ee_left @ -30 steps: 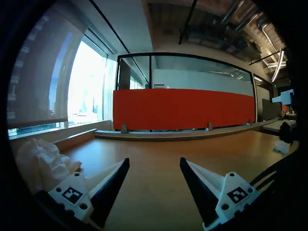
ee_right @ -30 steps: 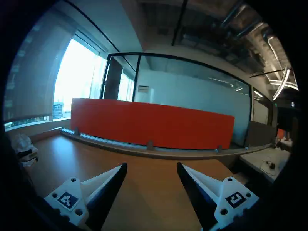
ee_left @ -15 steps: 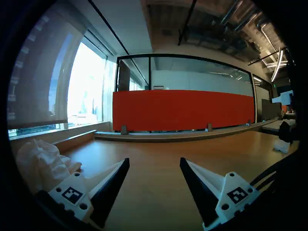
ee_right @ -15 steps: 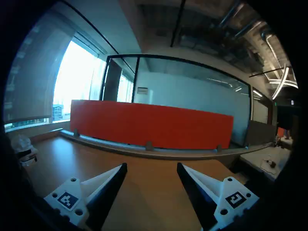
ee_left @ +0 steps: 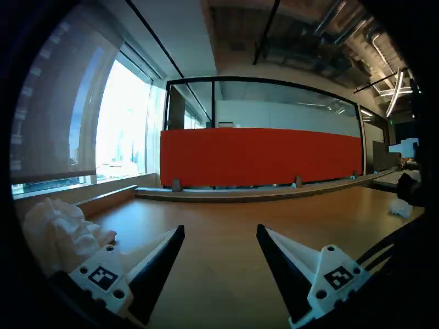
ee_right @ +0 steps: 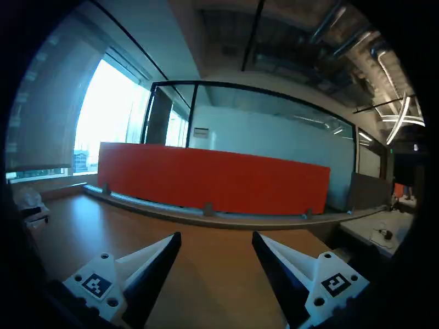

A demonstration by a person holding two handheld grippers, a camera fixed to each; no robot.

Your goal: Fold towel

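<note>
A crumpled white towel (ee_left: 60, 236) lies heaped on the wooden table (ee_left: 230, 219) at the far left of the left gripper view, just beyond my left finger. My left gripper (ee_left: 219, 233) is open, its fingers spread above bare wood with nothing between them. In the right gripper view the same white heap (ee_right: 28, 198) appears small at the far left edge. My right gripper (ee_right: 215, 238) is open too, over bare tabletop, well to the right of the towel.
An orange divider panel (ee_left: 258, 156) runs along the table's far edge. Large windows (ee_left: 120, 137) line the left side, with a wooden ledge (ee_left: 104, 198) below. A small white object (ee_left: 400, 207) lies at the far right. Another desk (ee_right: 378, 226) stands beyond the right end.
The right gripper view has tilted slightly, so the towel heap sits a little higher and farther left. The left gripper has hardly moved. Both grippers stay open.
</note>
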